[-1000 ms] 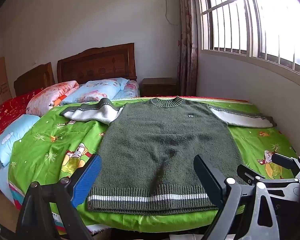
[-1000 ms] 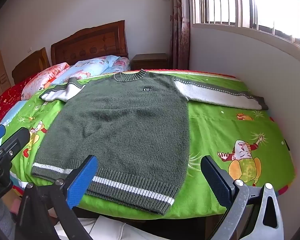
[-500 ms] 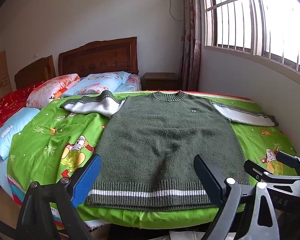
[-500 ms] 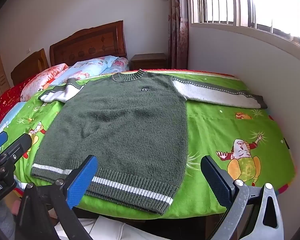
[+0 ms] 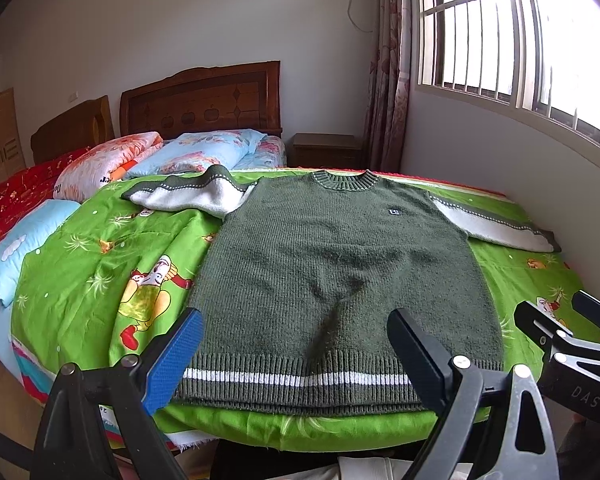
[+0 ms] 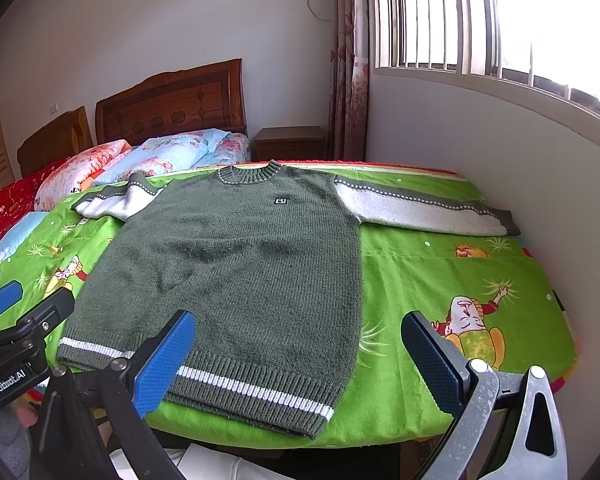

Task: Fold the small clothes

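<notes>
A dark green knit sweater with white and green sleeves lies flat, front up, on a green cartoon-print quilt. Its striped hem is at the near bed edge. Its left sleeve is bunched; its right sleeve lies straight toward the wall. My left gripper is open and empty, held in front of the hem. My right gripper is open and empty, held in front of the sweater's lower right corner. The right gripper also shows in the left wrist view, and the left gripper in the right wrist view.
Pillows and a wooden headboard lie at the far left. A nightstand stands by the curtain. A wall with a barred window runs along the bed's right side. A second bed with red bedding lies left.
Both grippers have tilted slightly downward, so the sweater and bed sit lower in the views. The sweater has not moved. Both grippers stay open.
</notes>
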{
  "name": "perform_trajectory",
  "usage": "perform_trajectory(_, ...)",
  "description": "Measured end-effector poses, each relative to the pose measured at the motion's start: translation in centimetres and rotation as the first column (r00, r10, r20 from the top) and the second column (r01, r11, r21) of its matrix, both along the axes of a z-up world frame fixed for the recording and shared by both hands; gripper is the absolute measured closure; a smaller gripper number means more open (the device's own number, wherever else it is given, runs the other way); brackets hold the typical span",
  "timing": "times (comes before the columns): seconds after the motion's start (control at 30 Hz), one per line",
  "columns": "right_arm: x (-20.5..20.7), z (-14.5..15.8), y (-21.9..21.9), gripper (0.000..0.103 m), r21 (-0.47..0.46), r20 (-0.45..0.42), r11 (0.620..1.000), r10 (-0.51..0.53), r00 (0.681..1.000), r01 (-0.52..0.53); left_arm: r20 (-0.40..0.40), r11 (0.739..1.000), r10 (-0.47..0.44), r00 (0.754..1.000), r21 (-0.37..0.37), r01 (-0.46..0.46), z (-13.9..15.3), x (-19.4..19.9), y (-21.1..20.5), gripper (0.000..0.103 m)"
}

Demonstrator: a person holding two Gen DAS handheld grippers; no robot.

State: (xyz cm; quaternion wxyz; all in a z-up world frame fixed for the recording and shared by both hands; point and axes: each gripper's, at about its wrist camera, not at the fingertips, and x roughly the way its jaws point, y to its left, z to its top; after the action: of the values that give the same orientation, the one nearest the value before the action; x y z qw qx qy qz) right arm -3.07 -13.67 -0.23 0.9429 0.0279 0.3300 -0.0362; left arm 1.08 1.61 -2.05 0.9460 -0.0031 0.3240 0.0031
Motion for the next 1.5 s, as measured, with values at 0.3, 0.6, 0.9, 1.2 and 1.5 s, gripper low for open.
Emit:
perform_trajectory(0.3,-0.2,0.3,-0.05,0.0,-0.006,0.016,1.0,-0.007,1.0,0.007,-0.029,1.0,0.007,1.0,-0.006,-0.007,-0.53,0.36,0.22,0.008)
perform_trajectory(0.6,-0.14,0.28,-0.08,0.0,-0.004,0.016,1.0,-0.007,1.0,0.007,-0.035,1.0,0.007,0.999,-0.006,-0.007,-0.61,0.44,0.14,0.008)
perform_trajectory(0.9,-0.16,0.26,-0.08,0.0,-0.003,0.016,1.0,-0.008,1.0,0.008,-0.036,1.0,0.005,0.999,-0.006,-0.006,-0.63,0.4,0.15,0.008)
perform_trajectory(1.2,-0.16,0.18,-0.11,0.0,-0.002,0.014,1.0,-0.009,1.0,0.009,-0.035,1.0,0.006,0.999,-0.007,-0.006,-0.59,0.42,0.15,0.008)
perform_trajectory(1.5,-0.27,0.0,-0.2,0.0,0.008,0.01,1.0,-0.013,1.0,0.013,-0.036,1.0,0.006,0.999,-0.007,-0.006,-0.56,0.43,0.14,0.008)
